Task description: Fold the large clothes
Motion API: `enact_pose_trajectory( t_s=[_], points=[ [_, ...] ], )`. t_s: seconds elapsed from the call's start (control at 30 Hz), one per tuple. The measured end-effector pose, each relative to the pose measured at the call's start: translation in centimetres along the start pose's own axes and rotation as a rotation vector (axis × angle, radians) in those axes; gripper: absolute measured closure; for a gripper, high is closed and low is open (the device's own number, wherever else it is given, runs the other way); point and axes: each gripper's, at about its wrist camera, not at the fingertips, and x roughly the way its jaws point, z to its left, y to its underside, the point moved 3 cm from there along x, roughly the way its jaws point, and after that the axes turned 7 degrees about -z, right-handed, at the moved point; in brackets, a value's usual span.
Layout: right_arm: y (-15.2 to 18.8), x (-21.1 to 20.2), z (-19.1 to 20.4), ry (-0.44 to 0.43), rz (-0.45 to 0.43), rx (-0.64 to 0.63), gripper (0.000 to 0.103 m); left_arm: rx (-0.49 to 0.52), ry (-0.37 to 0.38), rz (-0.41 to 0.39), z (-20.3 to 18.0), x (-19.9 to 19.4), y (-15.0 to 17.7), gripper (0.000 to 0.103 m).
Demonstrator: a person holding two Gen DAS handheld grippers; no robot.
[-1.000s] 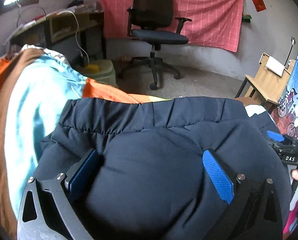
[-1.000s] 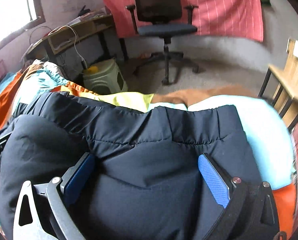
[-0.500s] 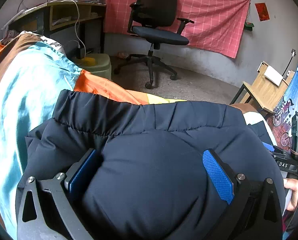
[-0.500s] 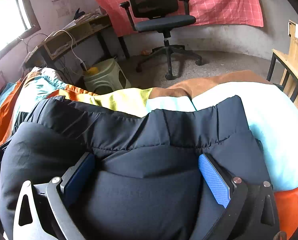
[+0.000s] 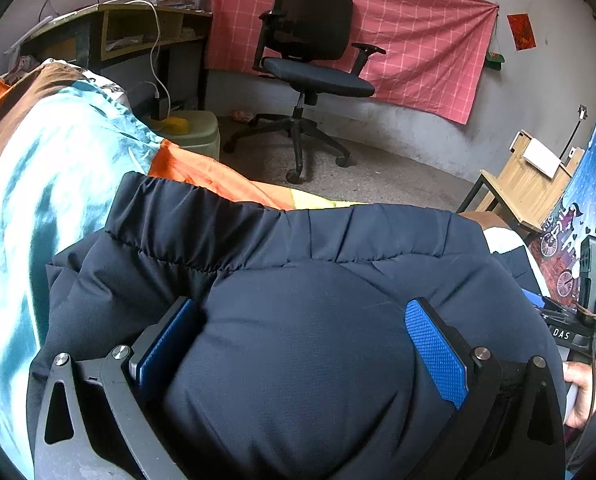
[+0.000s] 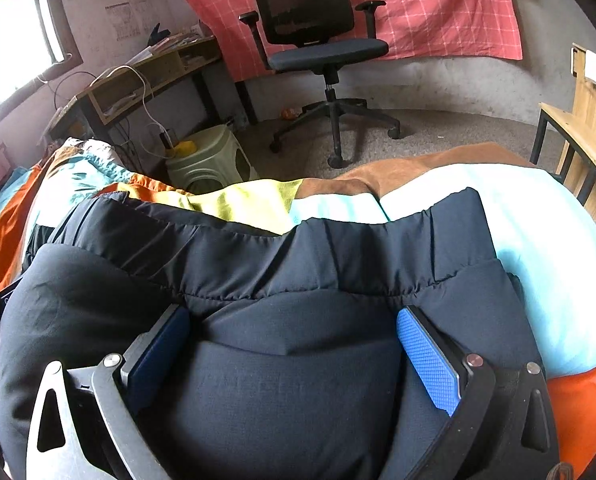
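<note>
A dark navy padded jacket (image 5: 298, 280) lies folded over on a bed with a colourful quilt (image 5: 58, 184); its elastic hem runs across the far side. My left gripper (image 5: 298, 340) has its jaws wide apart with a puffed bulge of the jacket pressed between the blue pads (image 5: 433, 348). My right gripper (image 6: 294, 344) stands the same way on the jacket (image 6: 298, 272), jaws wide, fabric bulging between its pads (image 6: 425, 356). The right gripper's body and the hand on it show at the right edge of the left wrist view (image 5: 577, 332).
Beyond the bed edge stand a black office chair (image 5: 309, 64), a pale green plastic stool (image 6: 210, 160), a desk with cables (image 5: 130, 28) on the left and a wooden chair (image 5: 525, 184) on the right. A red checked cloth (image 5: 397, 32) hangs on the wall.
Both grippers have tilted and pushed forward a little over the jacket, so more of the floor and quilt shows. The jaws keep the same width and the jacket stays between them.
</note>
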Motion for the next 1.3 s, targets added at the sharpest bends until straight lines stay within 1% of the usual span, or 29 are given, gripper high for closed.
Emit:
enact_pose_trajectory(
  t_s=[0.07, 0.17, 0.23, 0.33, 0.4, 0.5, 0.57, 0.63, 0.7, 0.77, 0.8, 0.87, 0.93, 1.03, 1.17, 1.23, 1.3],
  points=[
    [0.0, -0.1, 0.1, 0.008, -0.006, -0.003, 0.000, 0.002, 0.004, -0.034, -0.1, -0.6, 0.2, 0.001],
    [0.2, -0.8, 0.6, 0.055, -0.028, -0.028, 0.000, -0.011, 0.035, -0.088, 0.1, -1.9, 0.8, 0.001],
    [0.2, -1.3, 1.0, 0.091, -0.037, -0.054, 0.000, -0.032, 0.063, -0.078, 0.6, -2.2, 0.9, 0.001],
    [0.3, -2.3, 0.9, 0.142, -0.051, -0.063, 0.000, -0.072, 0.083, -0.069, 1.6, -3.0, 0.6, 0.001],
    [0.4, -3.3, 0.5, 0.181, -0.073, -0.060, 0.000, -0.097, 0.072, -0.085, 2.4, -4.1, 0.4, 0.001],
    [0.7, -5.4, -0.1, 0.302, -0.137, -0.078, 0.000, -0.134, 0.060, -0.149, 4.0, -6.4, 0.6, 0.001],
    [1.0, -6.6, -0.6, 0.339, -0.164, -0.077, 0.000, -0.141, 0.028, -0.159, 5.4, -7.7, 1.1, 0.001],
    [1.2, -7.2, -1.2, 0.359, -0.173, -0.075, 0.000, -0.123, 0.018, -0.157, 6.3, -8.5, 1.6, 0.001],
    [1.4, -7.7, -1.9, 0.354, -0.176, -0.062, 0.000, -0.098, -0.006, -0.140, 7.2, -8.9, 2.2, 0.001],
    [1.6, -8.1, -2.7, 0.358, -0.173, -0.050, 0.000, -0.106, -0.033, -0.115, 8.2, -9.0, 3.1, 0.001],
    [1.8, -8.2, -3.1, 0.363, -0.165, -0.049, 0.000, -0.127, -0.034, -0.100, 8.7, -8.9, 3.6, 0.001],
    [2.3, -8.5, -4.0, 0.371, -0.158, -0.045, 0.000, -0.202, -0.023, -0.068, 10.3, -8.6, 4.4, 0.001],
    [2.9, -8.8, -5.1, 0.379, -0.143, -0.021, 0.000, -0.255, -0.028, -0.059, 11.5, -8.8, 4.9, 0.001],
    [3.8, -9.4, -6.2, 0.375, -0.132, 0.021, 0.000, -0.264, -0.022, -0.032, 12.5, -8.7, 4.9, 0.001],
    [4.2, -9.6, -7.9, 0.303, -0.102, 0.095, 0.000, -0.254, 0.031, 0.015, 13.1, -8.7, 4.8, 0.001],
    [4.5, -9.1, -8.9, 0.230, -0.058, 0.145, 0.000, -0.264, 0.067, 0.034, 13.2, -8.7, 4.8, 0.001],
    [4.8, -8.2, -9.9, 0.139, 0.012, 0.218, 0.000, -0.282, 0.105, 0.049, 13.3, -8.6, 4.4, 0.001]
  ],
)
